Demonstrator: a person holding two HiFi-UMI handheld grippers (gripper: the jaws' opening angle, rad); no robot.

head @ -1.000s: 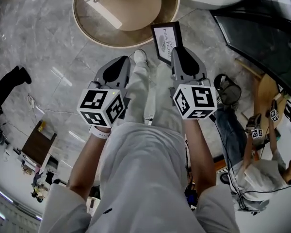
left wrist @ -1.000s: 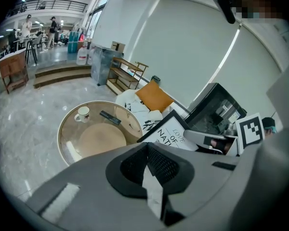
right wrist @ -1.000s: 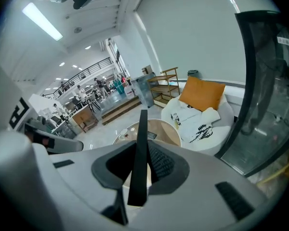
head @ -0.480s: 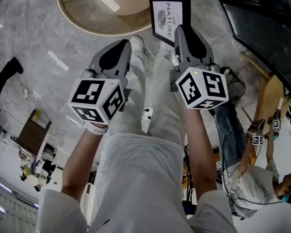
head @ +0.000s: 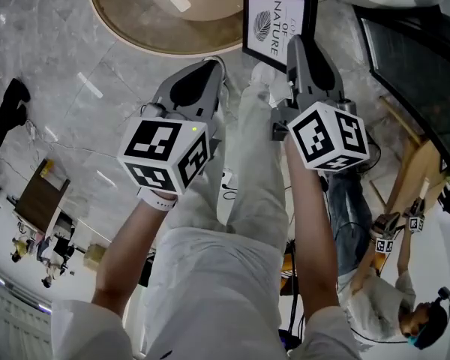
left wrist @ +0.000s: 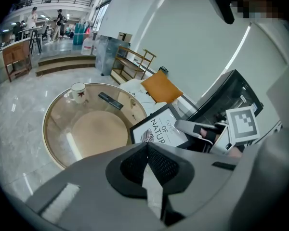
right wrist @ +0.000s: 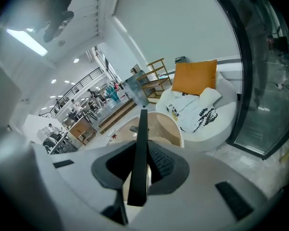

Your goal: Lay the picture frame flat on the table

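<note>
The right gripper (head: 298,51) was clamped on the picture frame (head: 279,22), held upright off the table at the round table's (head: 127,28) right near rim. The left gripper (head: 210,73) hung beside it, jaws together and empty. On the far side of the table stood a mug (left wrist: 78,91) and a dark remote (left wrist: 111,100). To the far right was a white seat (right wrist: 207,114) with an orange cushion (right wrist: 195,76). The head view cut off most of the table. The right gripper view showed the frame only edge-on, with its print hidden.
</note>
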